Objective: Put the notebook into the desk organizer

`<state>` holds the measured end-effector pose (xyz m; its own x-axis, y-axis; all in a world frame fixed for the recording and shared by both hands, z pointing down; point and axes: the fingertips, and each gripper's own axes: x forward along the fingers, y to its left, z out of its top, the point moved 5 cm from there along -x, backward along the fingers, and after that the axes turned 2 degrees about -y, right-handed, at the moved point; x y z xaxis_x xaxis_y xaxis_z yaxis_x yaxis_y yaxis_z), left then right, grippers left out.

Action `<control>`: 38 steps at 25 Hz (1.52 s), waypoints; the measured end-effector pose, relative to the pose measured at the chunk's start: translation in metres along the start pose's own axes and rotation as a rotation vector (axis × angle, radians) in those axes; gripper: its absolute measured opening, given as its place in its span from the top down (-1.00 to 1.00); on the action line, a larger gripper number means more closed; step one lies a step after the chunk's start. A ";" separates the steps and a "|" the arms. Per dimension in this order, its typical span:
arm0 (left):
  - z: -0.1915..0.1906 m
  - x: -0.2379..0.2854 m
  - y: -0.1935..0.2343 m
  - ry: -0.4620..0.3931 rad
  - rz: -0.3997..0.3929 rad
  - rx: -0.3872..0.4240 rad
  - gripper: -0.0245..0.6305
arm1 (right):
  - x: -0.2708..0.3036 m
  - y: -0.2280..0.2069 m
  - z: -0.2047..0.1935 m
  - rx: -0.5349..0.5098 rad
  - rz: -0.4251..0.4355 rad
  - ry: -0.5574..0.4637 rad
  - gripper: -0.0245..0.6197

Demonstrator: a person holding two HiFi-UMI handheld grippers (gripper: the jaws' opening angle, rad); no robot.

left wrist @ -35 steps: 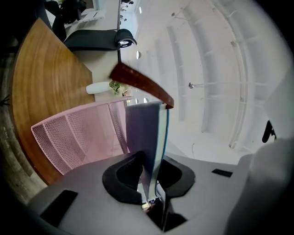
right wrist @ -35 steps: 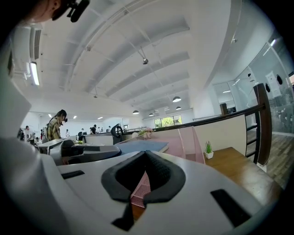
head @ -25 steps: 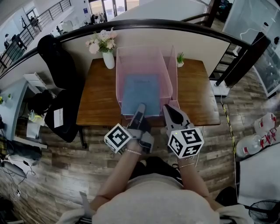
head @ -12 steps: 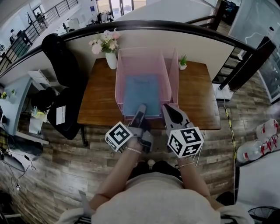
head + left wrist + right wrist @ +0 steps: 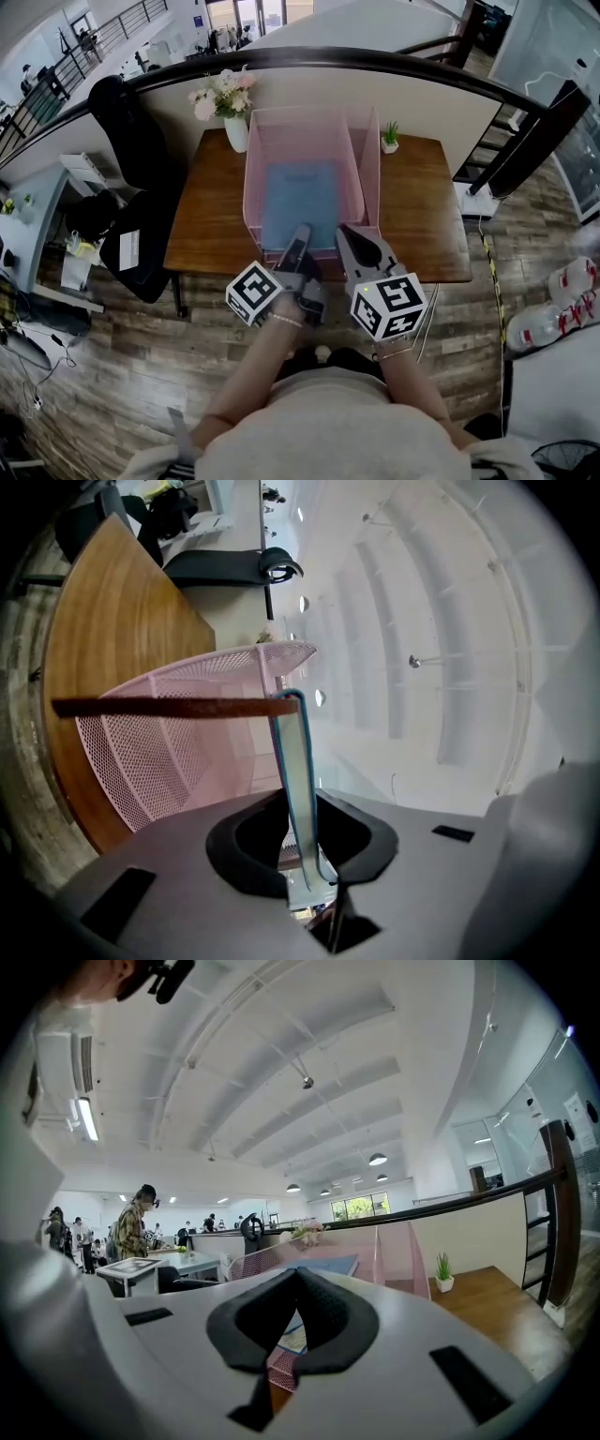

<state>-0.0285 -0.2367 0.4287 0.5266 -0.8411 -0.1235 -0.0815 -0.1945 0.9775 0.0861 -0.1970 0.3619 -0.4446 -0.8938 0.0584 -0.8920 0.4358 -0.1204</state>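
The blue notebook lies inside the wide compartment of the pink mesh desk organizer on the wooden table. My left gripper is at the organizer's near edge, shut on the notebook's near end. In the left gripper view the notebook runs edge-on between the pads of the left gripper, with the organizer's mesh beyond it. My right gripper hovers just to the right, shut and empty. In the right gripper view the pads of the right gripper meet, with the organizer ahead.
A white vase of flowers stands at the table's far left, and a small potted plant at the far right. A narrow side slot runs along the organizer's right. A black chair stands left of the table. A dark railing curves behind.
My right gripper has shifted a little to the left, closer to the left gripper. The left gripper still holds the notebook at the organizer's near edge.
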 end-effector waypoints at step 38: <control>-0.007 -0.039 -0.010 0.039 0.002 0.010 0.75 | -0.016 0.013 -0.025 0.054 0.012 0.039 0.90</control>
<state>-0.0418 -0.1985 0.4248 0.5589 -0.8213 -0.1141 -0.0915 -0.1979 0.9760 0.0792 -0.1744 0.3840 -0.4588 -0.8834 0.0955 -0.8814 0.4390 -0.1743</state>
